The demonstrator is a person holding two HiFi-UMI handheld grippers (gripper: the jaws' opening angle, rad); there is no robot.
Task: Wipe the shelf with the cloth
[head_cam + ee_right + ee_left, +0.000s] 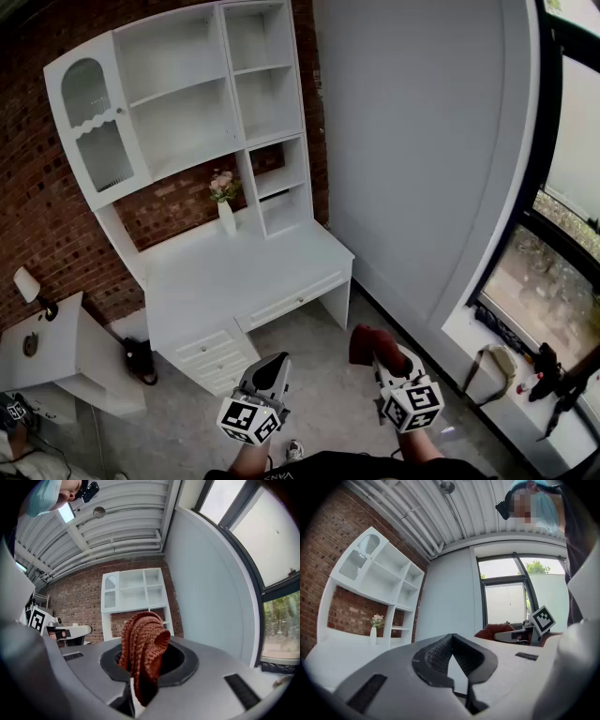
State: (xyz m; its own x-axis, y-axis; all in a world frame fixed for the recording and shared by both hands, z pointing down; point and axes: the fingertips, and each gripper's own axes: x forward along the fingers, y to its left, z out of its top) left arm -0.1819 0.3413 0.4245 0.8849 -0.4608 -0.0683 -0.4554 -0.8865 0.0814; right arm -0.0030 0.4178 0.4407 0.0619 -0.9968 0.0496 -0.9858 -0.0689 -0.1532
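The white shelf unit (187, 103) stands on a white desk (244, 272) against the brick wall, some way ahead of both grippers. A rust-brown knitted cloth (143, 644) is bunched between the jaws of my right gripper (143, 667), which is shut on it. In the head view the cloth (364, 342) sticks out of the right gripper (380, 356) low in the frame, above the floor. My left gripper (272, 364) hangs beside it; its jaws meet at the tips with nothing in them (452, 637). The shelf (136, 597) looks small and distant from the right gripper.
A white vase with pink flowers (225, 204) stands on the desk under the shelves. A low white table (52, 347) with a lamp (28, 286) is at the left. A plain white wall (422, 141) and a window sill (497, 375) with bags are at the right.
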